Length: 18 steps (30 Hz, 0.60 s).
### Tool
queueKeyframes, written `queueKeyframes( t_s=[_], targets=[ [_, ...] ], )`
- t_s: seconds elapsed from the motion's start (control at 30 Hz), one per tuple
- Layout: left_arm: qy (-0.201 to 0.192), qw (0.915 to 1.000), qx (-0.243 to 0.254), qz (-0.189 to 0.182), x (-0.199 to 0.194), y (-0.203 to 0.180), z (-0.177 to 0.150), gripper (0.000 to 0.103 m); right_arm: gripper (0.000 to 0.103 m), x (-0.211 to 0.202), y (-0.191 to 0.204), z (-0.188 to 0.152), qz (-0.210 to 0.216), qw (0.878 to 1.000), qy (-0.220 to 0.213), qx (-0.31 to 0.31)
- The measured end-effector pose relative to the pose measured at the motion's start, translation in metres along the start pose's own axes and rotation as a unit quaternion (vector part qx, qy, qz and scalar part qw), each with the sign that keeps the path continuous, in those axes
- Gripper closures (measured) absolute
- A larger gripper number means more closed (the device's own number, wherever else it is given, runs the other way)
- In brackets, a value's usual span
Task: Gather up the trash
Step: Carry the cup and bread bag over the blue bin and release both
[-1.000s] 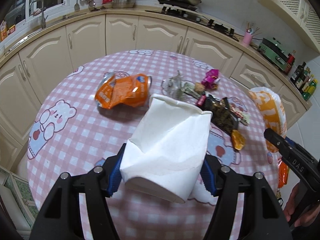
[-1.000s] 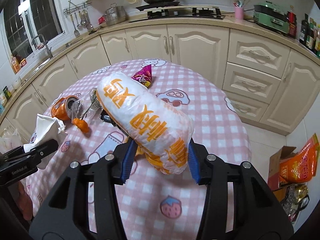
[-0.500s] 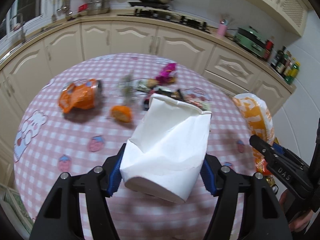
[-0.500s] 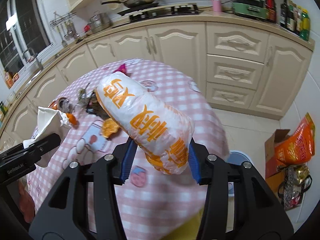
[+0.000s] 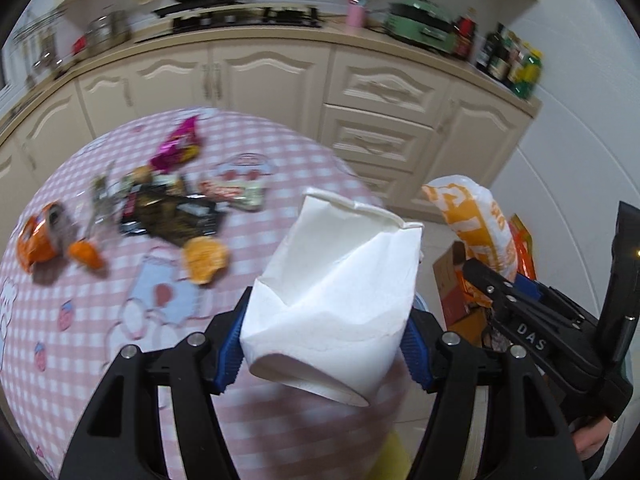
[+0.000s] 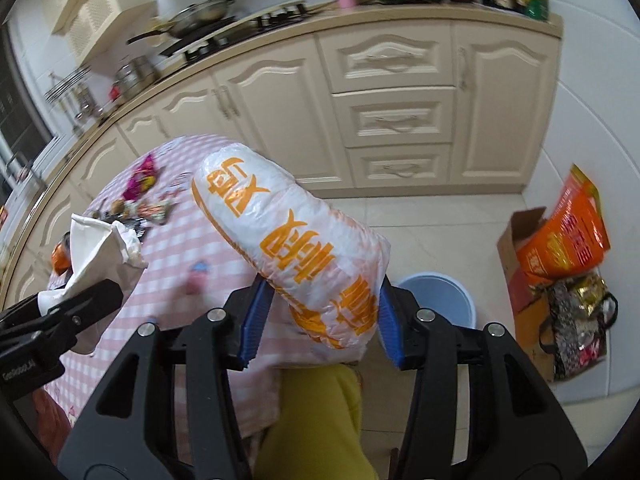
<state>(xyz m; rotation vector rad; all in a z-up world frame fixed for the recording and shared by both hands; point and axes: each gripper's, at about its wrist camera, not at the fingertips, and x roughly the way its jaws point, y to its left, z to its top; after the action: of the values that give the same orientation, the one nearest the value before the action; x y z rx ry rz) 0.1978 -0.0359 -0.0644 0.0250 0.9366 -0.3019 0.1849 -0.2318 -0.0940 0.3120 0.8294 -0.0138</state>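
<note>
My left gripper [image 5: 322,344] is shut on a crumpled white paper napkin [image 5: 340,292], held above the near right edge of the pink checked table [image 5: 100,340]. My right gripper [image 6: 318,324] is shut on a white plastic bag with orange print [image 6: 296,248], held over the floor beyond the table edge, above a light blue bin [image 6: 440,296]. The bag also shows in the left wrist view [image 5: 472,220], the napkin in the right wrist view [image 6: 100,248]. Several wrappers [image 5: 172,212], a crushed orange can [image 5: 38,240] and a magenta wrapper [image 5: 176,148] lie on the table.
A cardboard box with orange bags [image 6: 556,248] and a dark patterned bag [image 6: 580,320] stand on the tiled floor by the wall. Cream cabinets [image 6: 392,112] run behind the table. A person's yellow trouser leg [image 6: 316,420] is under the right gripper.
Both grippers have swung right, away from the table middle toward its right edge and the floor. The blue bin has come into the right wrist view. Both holds are unchanged.
</note>
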Motion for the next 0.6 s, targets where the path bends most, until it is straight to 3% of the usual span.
queueKeyframes(
  t_s=[0.6],
  targets=[
    [0.081, 0.9921, 0.091, -0.027, 0.089, -0.134, 0.005, 0.039, 0.054, 0.017, -0.145, -0.013, -0.082, 0.988, 0.028, 0.127]
  ],
)
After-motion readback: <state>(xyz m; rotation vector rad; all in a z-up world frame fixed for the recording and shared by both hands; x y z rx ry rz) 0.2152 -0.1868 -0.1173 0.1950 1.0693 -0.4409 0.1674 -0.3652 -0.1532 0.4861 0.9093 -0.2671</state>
